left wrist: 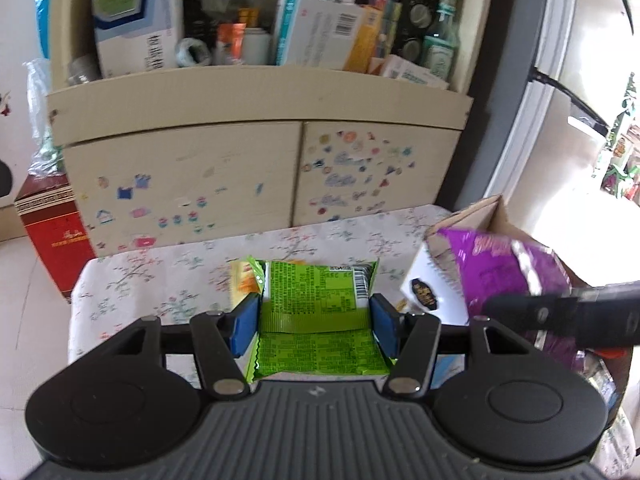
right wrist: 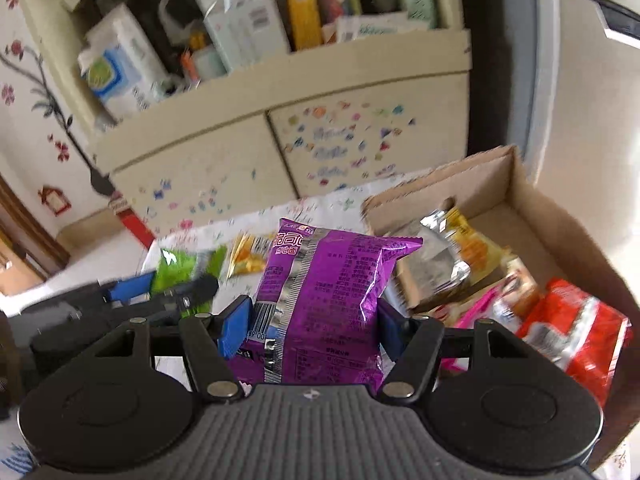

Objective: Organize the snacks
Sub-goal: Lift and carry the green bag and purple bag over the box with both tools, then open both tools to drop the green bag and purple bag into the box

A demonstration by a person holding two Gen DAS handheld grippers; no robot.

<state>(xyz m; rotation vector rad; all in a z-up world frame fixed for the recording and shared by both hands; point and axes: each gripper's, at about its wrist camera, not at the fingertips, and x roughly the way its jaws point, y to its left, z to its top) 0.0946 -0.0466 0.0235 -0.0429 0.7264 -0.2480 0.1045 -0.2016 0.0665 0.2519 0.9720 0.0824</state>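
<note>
**Two packets in hand, box on the right**

On the left, our left gripper (left wrist: 314, 322) is clamped on the green packet (left wrist: 316, 312), blue pads pressing its two sides, the wrapper creased between them. It hangs above the flowered tablecloth (left wrist: 160, 280), where a yellow packet (left wrist: 242, 280) lies just beside and behind it.

In the middle, our right gripper (right wrist: 314, 330) grasps the purple packet (right wrist: 324, 300) near its lower half, so the upper part stands tall and free above the pads.

We judge the step in hand to be carrying both packets over to the cardboard box (right wrist: 532, 208) on the right. To do it well, we should keep both grips firm, lift the purple packet clear of the box's near wall before lowering, and bring the green one in after it, so that the two grippers do not meet over the opening. Crushing the contents is the risk, so we should not squeeze harder.

The box already holds a silver-and-yellow packet (right wrist: 456, 248), a red packet (right wrist: 572, 328) and something pink (right wrist: 476, 312) between them. Its far corner looks bare, a likely spot.
</note>
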